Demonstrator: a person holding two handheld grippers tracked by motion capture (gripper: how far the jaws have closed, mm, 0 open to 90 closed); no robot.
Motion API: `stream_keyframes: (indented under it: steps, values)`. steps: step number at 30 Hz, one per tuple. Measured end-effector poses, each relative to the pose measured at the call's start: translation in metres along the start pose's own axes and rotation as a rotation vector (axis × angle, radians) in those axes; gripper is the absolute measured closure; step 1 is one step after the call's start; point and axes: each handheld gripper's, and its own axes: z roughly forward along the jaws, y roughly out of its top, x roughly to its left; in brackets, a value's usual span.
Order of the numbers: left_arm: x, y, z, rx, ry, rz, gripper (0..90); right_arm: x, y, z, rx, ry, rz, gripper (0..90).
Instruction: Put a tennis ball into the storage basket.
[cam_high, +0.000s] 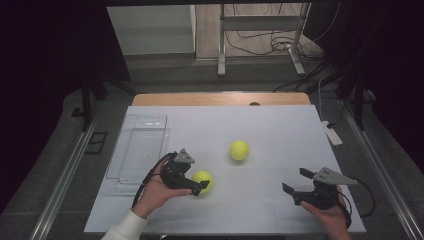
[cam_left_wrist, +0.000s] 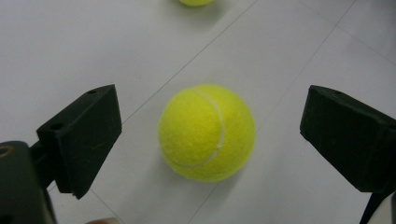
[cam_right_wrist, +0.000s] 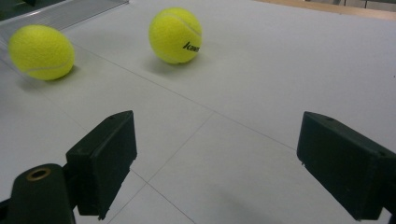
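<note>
Two yellow tennis balls lie on the white table. The near ball (cam_high: 205, 177) (cam_left_wrist: 207, 132) rests on the surface between the spread jaws of my left gripper (cam_high: 199, 181) (cam_left_wrist: 211, 122), with a gap on each side and neither jaw touching it. The far ball (cam_high: 239, 150) (cam_left_wrist: 196, 2) sits apart toward the middle of the table. My right gripper (cam_high: 297, 181) (cam_right_wrist: 217, 140) hovers open at the front right with nothing between its jaws. Ahead of it lie the far ball (cam_right_wrist: 175, 34), which carries black lettering, and the near ball (cam_right_wrist: 41, 51).
A clear plastic tray (cam_high: 141, 145) (cam_right_wrist: 60, 11) lies at the table's left side, just beyond my left hand. A white power strip (cam_high: 332, 133) lies off the table's right edge. Metal stand legs (cam_high: 260, 45) are on the floor behind the table.
</note>
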Motion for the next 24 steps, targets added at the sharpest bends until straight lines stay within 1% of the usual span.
stream_keyframes:
  steps: [5, 9, 12, 18, 20, 22, 24]
  values:
    - [-0.001, 0.001, 0.009, 0.034, 0.003, -0.001, 6.1, 0.0, 0.0, 0.0, -0.003, 0.0, 0.003, 12.5]
    - [0.0, 0.001, 0.014, 0.052, 0.006, -0.002, 5.7, 0.0, 0.0, 0.0, -0.002, 0.0, 0.002, 12.5]
    - [0.0, 0.001, 0.019, 0.074, 0.009, 0.006, 5.6, 0.0, 0.0, 0.0, -0.001, 0.0, 0.0, 12.5]
    - [-0.002, 0.001, 0.027, 0.098, 0.019, 0.015, 5.4, -0.001, -0.001, 0.0, 0.0, 0.002, -0.001, 12.5]
    - [-0.003, 0.001, 0.027, 0.1, 0.018, 0.017, 5.4, -0.001, -0.001, 0.0, 0.0, 0.002, -0.001, 12.5]
    - [-0.004, 0.0, 0.032, 0.116, 0.019, 0.024, 5.4, -0.001, -0.001, 0.0, -0.001, 0.001, 0.0, 12.5]
    - [-0.004, 0.0, 0.033, 0.12, 0.019, 0.024, 5.4, -0.001, -0.001, 0.0, 0.0, 0.0, 0.0, 12.5]
